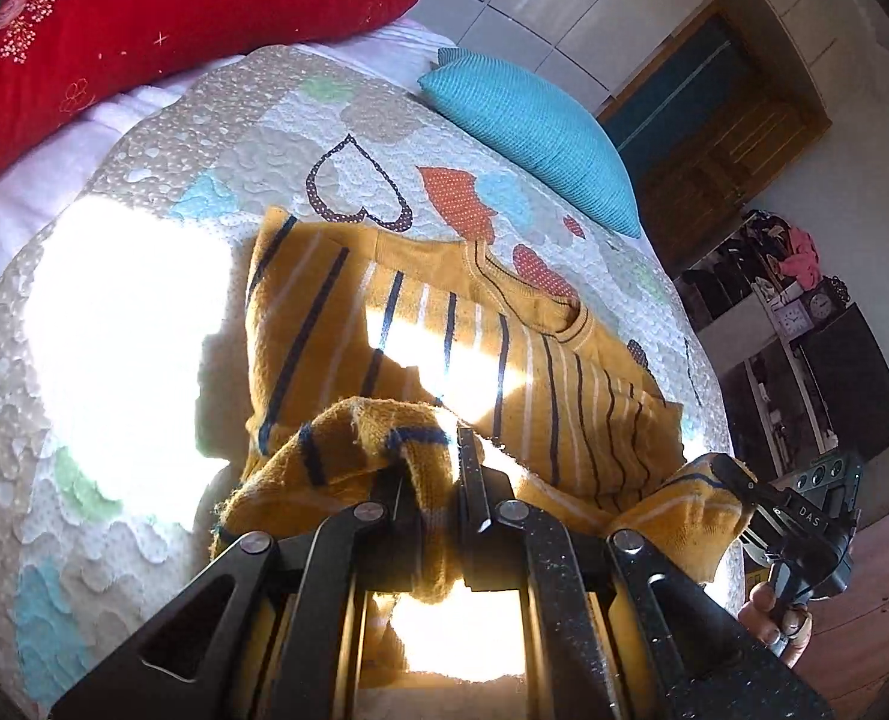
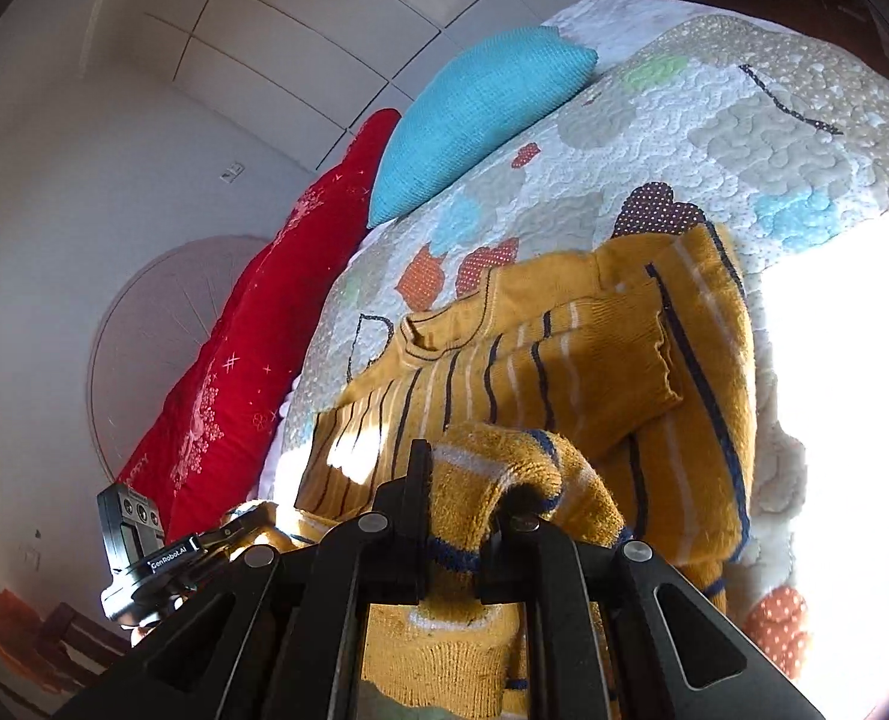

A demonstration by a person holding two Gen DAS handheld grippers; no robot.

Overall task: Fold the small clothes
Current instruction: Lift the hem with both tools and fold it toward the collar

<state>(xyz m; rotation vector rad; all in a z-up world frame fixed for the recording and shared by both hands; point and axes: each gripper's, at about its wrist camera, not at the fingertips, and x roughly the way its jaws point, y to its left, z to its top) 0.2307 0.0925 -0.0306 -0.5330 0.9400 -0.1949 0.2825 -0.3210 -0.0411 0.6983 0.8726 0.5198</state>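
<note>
Left wrist view shows, nearest the lens, the left gripper (image 1: 438, 474) pinching a bunched fold of the mustard striped sweater (image 1: 444, 324) at its hem, knit wadded between the black fingers and spilling over them. To the right in that view the right gripper (image 1: 738, 480) bites the other hem corner, with the person's hand (image 1: 771, 612) visible beneath it. From the right wrist view the same holds: the right gripper's own jaws are pressed on a thick roll of hem, and the left gripper appears low at the left edge, closed on its corner. Beyond the tongs the sweater lies on the patchwork quilt (image 1: 144, 510), neckline away from the cameras, one sleeve already folded in across the chest and the lower edge lifted off the bed. Farther back rest a teal cushion (image 1: 534, 126) and a red embroidered pillow (image 1: 144, 30), then white wardrobe doors. By my judgement the hem is being carried toward the collar for the crosswise fold. The risk lies in the uneven grips: each holds a lump, not a flat edge, so the hem may land twisted or ridged. The tucked sleeve could drag out as the lower half travels over it, and if one side leads the other the fold line will skew. Hard sun glare on the quilt also hides the sweater's left edge.
</note>
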